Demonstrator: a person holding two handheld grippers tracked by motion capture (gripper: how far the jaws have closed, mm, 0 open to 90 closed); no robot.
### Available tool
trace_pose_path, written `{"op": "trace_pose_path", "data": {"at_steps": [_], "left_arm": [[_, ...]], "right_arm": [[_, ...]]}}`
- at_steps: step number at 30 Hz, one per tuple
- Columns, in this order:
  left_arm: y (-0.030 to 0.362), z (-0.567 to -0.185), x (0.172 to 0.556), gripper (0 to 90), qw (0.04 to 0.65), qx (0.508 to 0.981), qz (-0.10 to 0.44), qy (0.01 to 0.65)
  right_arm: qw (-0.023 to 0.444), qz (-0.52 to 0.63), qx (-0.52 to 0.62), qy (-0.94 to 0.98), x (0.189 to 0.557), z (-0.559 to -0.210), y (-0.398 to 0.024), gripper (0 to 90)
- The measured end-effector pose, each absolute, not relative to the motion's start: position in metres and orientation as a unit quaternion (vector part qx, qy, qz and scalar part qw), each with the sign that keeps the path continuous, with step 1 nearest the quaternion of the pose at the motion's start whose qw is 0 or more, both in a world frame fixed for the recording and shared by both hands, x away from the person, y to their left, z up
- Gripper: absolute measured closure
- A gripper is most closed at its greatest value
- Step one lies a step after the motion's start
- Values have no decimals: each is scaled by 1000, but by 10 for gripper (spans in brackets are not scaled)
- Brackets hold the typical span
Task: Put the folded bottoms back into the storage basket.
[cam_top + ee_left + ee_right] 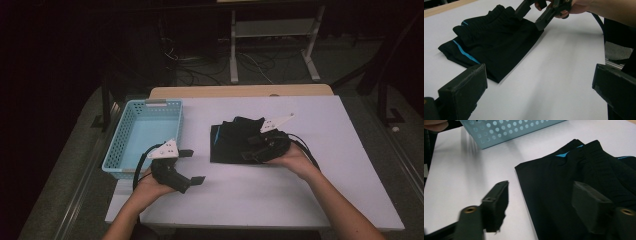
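Both tongs are over the white worktop [300, 200], one in each of the person's hands. Left tongs [192, 167] rest low near the front edge, just beside the near corner of the light blue perforated basket [129, 159], with their jaws spread wide and nothing between them; in the left gripper view those jaws frame bare worktop, and the garment lies ahead of them and apart from them. Right tongs [256, 147] sit over the near right part of the folded black shorts [232, 142], tilted down toward the cloth. Their jaws stand partly apart. In the right gripper view one jaw is over the bare worktop just off the garment's edge and the other is over the black fabric, so the edge of the shorts lies between them, but the pads are not pressed together on it; the left jaw is blurred. In the left gripper view the right tongs [532, 17] appear at the far corner of the shorts [496, 42], their tips at the cloth's surface.

The shorts lie folded in a flat dark stack at the middle of the worktop, with a bright blue stripe showing along the left side. They lie to the right of the basket and apart from it.
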State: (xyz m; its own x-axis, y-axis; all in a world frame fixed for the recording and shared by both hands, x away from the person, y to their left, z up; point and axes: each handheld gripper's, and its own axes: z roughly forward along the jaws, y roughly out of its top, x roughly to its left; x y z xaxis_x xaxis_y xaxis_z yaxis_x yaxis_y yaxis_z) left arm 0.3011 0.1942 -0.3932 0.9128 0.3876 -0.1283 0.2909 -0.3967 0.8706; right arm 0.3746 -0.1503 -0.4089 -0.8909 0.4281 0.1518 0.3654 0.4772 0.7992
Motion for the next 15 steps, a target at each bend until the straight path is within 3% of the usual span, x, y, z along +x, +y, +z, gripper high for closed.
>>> {"op": "trace_pose_path", "data": {"at_steps": [10, 15], "left_arm": [[194, -394, 301, 0, 509, 835, 45, 203], [193, -395, 301, 0, 510, 835, 43, 203]], "right_arm": [[41, 425, 217, 878, 376, -421, -143, 533], [39, 412, 218, 884, 376, -429, -141, 552]]}}
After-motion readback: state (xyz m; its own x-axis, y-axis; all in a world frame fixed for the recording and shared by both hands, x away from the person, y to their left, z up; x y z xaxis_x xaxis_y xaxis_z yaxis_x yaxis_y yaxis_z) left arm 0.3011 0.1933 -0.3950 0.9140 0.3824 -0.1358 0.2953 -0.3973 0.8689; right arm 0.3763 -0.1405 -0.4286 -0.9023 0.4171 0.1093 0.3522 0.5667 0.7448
